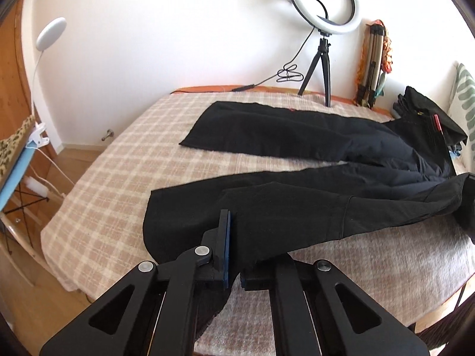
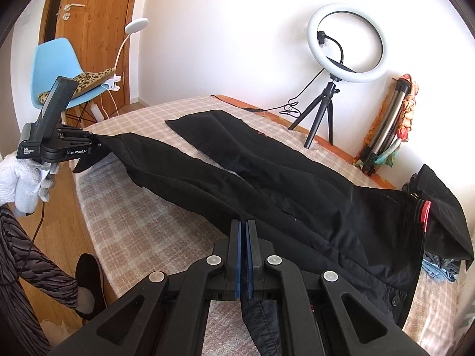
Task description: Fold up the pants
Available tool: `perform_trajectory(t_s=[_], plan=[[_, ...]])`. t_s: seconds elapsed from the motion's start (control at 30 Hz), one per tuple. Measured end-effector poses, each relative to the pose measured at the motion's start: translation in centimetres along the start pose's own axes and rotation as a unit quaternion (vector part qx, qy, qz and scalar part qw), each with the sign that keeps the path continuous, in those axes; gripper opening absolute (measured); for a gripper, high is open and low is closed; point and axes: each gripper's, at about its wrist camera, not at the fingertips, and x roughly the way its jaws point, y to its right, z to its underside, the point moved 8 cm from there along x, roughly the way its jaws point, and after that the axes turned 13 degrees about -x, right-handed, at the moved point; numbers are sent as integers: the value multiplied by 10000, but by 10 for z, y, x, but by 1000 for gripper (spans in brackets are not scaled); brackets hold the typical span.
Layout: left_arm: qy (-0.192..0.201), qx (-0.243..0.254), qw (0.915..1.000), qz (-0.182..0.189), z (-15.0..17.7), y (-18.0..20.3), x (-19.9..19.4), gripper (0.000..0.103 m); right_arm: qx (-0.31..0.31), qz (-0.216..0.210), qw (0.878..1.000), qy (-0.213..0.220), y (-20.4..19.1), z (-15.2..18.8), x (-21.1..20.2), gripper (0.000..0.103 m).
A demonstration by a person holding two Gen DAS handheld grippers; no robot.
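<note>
Black pants [image 1: 297,207] lie spread on a plaid-covered table [image 1: 104,178], legs pointing left, waist at the right. My left gripper [image 1: 234,252] is shut on the near leg's hem, cloth draped over its right finger; it also shows in the right wrist view [image 2: 95,144], lifting the hem off the table. My right gripper [image 2: 244,237] is shut on the near edge of the pants [image 2: 297,195] by the waist, cloth hanging below its pads. The far leg [image 1: 267,127] lies flat.
A ring light on a tripod [image 1: 323,14] stands at the table's back edge, with a folded tripod [image 1: 374,65] beside it. More dark clothes [image 1: 427,112] lie at the far right. A blue chair [image 2: 59,68] and door stand to the left.
</note>
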Motion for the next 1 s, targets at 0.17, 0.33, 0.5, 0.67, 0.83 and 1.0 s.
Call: perform_trajectory(t_s=[0.17, 0.33, 0.5, 0.67, 0.83, 1.0], plan=[[486, -41, 9988, 103, -58, 14, -2, 3, -116, 465, 9985, 278, 26, -33, -13, 0], [767, 201, 9968, 54, -108, 35, 11, 3, -254, 791, 9961, 298, 69, -65, 5, 0], [646, 503, 9966, -7, -145, 56, 50, 3, -409, 1029, 9938, 54, 119, -80, 52, 0], [329, 737, 9966, -169, -162, 68, 109, 3, -613, 1202, 9902, -349, 154, -85, 120, 0], [-113, 1069, 9937, -321, -166, 76, 162, 4, -720, 1166, 9869, -847, 176, -71, 189, 0], [-384, 1049, 9918, -617, -176, 53, 194, 28, -778, 1039, 9845, -1180, 189, -61, 243, 0]])
